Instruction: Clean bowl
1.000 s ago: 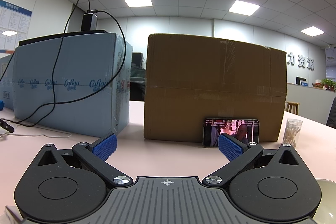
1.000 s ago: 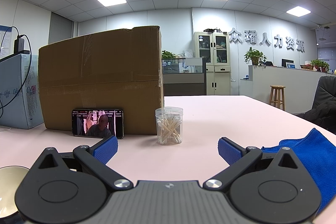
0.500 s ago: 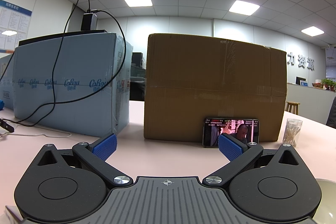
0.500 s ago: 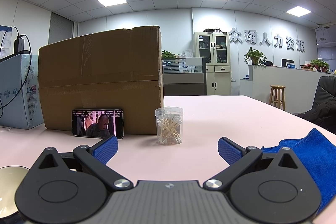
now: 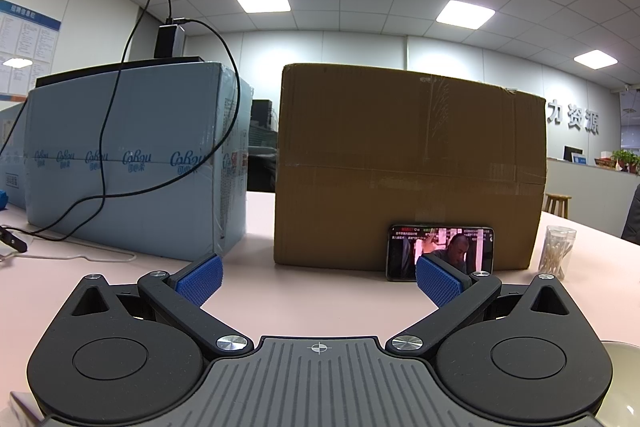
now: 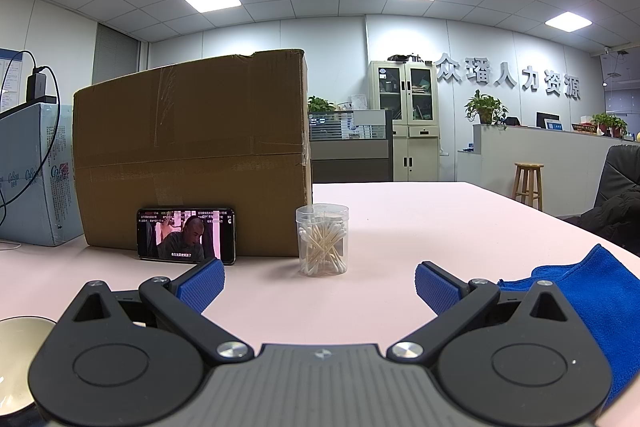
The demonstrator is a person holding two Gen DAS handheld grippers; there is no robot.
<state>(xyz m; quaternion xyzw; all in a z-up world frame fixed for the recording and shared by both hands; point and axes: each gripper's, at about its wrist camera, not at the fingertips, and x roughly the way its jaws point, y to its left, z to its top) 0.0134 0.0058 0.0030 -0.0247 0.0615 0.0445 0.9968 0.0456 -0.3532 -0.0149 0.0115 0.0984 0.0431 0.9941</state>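
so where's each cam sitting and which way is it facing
Left wrist: sits on the left tool, low over the pink table, facing the blue carton and cardboard box; its open blue fingers show.
Right wrist: sits on the right tool, facing the cotton swab jar and office, blue cloth at right; open fingers show.
Shared: box, phone, jar, bowl edge.

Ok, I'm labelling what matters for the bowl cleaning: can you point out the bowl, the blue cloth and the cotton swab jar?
bowl (image 6: 16, 367): right wrist view, on its pale inner surface at the left edge.
blue cloth (image 6: 600, 315): right wrist view, on its folded middle.
cotton swab jar (image 6: 322, 243): right wrist view, on its clear wall.
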